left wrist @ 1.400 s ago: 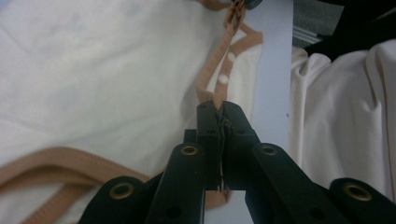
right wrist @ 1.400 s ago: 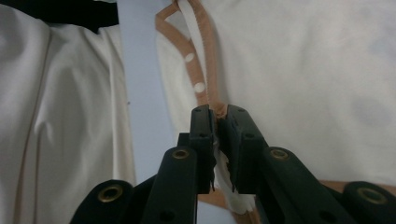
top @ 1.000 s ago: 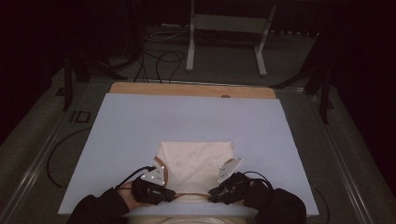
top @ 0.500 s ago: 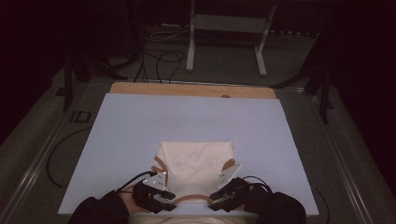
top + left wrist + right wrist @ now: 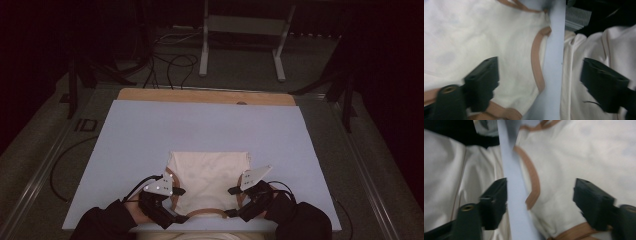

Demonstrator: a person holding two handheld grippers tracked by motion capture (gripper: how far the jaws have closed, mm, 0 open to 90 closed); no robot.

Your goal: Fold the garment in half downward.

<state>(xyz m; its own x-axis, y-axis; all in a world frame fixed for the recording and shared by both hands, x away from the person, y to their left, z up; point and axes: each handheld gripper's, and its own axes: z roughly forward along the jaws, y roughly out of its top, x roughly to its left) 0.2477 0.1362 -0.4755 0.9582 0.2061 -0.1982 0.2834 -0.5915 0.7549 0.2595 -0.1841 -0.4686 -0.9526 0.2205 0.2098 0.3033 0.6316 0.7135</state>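
Note:
A cream garment [image 5: 207, 175] with brown trim lies flat on the pale blue table [image 5: 200, 125], close to its near edge. My left gripper [image 5: 180, 205] hovers over the garment's near left corner and my right gripper [image 5: 231, 202] over the near right one. In the left gripper view the left gripper [image 5: 541, 66] stands open above the cloth [image 5: 486, 32] and the table edge [image 5: 554, 62]. In the right gripper view the right gripper [image 5: 541, 185] is likewise open over the cloth [image 5: 579, 152]. Both pairs of jaws have just been opening, and nothing is pinched between them.
A wooden strip [image 5: 205, 96] runs along the table's far edge. Beyond it a metal stand [image 5: 240, 30] and cables [image 5: 170, 65] sit on the dark floor. The person's light clothing [image 5: 599, 42] hangs just past the near table edge.
Both grippers have opened and let go of the garment's near trim. The two hands have lifted slightly off the cloth.

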